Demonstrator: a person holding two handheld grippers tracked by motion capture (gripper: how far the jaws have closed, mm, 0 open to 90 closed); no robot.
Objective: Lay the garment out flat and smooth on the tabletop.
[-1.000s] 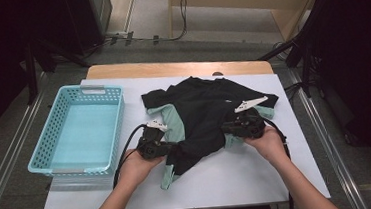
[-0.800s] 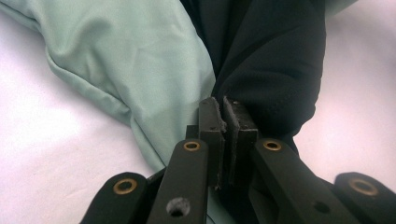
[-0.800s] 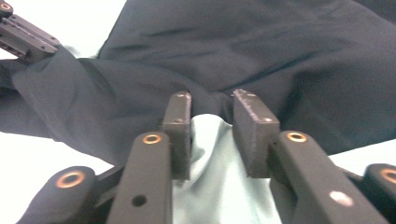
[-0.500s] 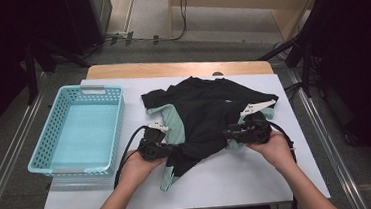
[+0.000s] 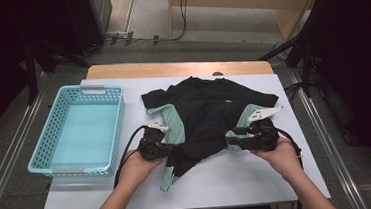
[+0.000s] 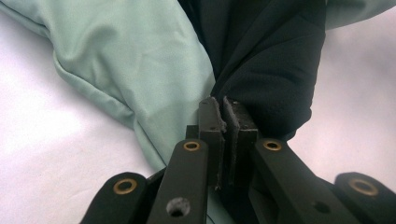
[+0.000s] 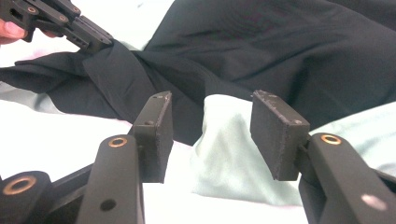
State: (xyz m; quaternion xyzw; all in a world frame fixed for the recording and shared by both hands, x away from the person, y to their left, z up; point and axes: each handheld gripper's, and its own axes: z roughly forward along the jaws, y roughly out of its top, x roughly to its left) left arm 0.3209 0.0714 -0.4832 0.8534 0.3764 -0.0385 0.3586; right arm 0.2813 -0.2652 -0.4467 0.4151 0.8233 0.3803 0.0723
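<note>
A black shirt with mint-green panels (image 5: 207,115) lies spread on the white table (image 5: 259,179). My left gripper (image 5: 169,148) is at the shirt's lower left edge, shut on a fold of the black cloth (image 6: 261,88); the mint panel (image 6: 140,70) lies beside it. My right gripper (image 5: 231,140) rests at the shirt's lower right edge. Its jaws stand open around a mint-green fold (image 7: 224,144), with black cloth (image 7: 289,51) behind. The left gripper (image 7: 100,44) also appears far off in the right gripper view, pinching the black cloth.
A light-blue plastic basket (image 5: 51,145) stands on the table at the left, with nothing in it. The table's wooden far edge (image 5: 180,68) lies behind the shirt. Metal rails run along the floor on both sides.
The right gripper has slid left and inward along the shirt's lower edge and now straddles the mint fold. The left gripper has stayed put, holding the cloth.
</note>
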